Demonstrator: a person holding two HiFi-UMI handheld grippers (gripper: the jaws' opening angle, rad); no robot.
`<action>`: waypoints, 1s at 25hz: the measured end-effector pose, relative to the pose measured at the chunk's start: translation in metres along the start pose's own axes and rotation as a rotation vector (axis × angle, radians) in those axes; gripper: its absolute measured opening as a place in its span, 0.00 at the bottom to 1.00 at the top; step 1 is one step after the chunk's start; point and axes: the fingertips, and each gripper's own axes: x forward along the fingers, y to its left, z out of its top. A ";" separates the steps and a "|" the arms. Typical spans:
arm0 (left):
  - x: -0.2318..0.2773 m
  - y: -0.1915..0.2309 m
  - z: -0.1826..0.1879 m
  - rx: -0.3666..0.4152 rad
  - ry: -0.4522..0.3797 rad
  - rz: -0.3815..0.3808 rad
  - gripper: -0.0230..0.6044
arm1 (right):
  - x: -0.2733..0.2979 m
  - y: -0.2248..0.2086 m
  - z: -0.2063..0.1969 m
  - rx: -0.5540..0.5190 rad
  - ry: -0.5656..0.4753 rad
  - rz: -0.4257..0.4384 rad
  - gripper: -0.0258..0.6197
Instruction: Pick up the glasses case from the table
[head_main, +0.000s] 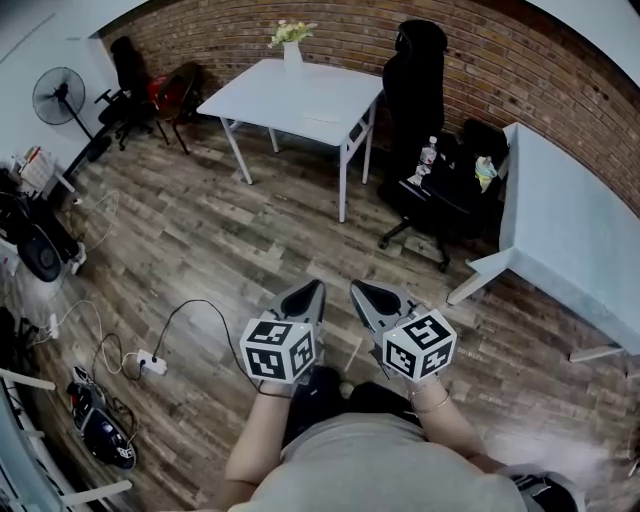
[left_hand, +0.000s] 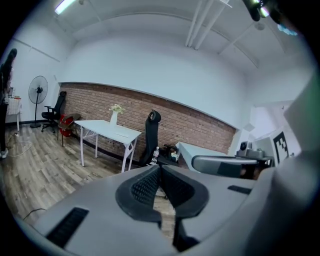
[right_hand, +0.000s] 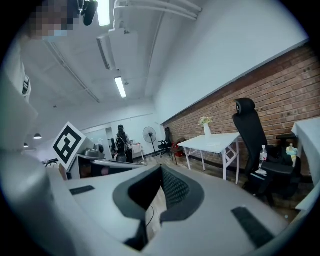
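Observation:
A white table (head_main: 270, 100) stands across the wooden floor by the brick wall, with a vase of flowers (head_main: 291, 45) on it. A small flat pale thing (head_main: 322, 118) lies near its right edge; I cannot tell whether it is the glasses case. My left gripper (head_main: 319, 285) and right gripper (head_main: 353, 286) are held side by side at waist height, far short of that table. Both are shut with nothing between the jaws. The left gripper (left_hand: 159, 167) looks towards the table (left_hand: 107, 129). The right gripper (right_hand: 161, 168) also faces that table (right_hand: 212, 142).
A black office chair (head_main: 415, 70) stands right of the table, and a low chair with a bottle (head_main: 428, 155) on it is beside that. A second white table (head_main: 570, 230) fills the right. A fan (head_main: 58, 95) stands at the left. A power strip (head_main: 152, 362) and cable lie on the floor.

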 end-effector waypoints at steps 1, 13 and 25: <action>0.004 0.003 -0.002 -0.002 0.008 -0.001 0.06 | 0.004 -0.003 -0.002 0.006 0.002 -0.002 0.04; 0.088 0.087 0.035 -0.035 0.035 -0.028 0.06 | 0.109 -0.065 0.025 0.018 0.015 -0.013 0.04; 0.170 0.214 0.150 0.008 -0.007 -0.075 0.06 | 0.253 -0.128 0.107 -0.026 -0.034 -0.082 0.04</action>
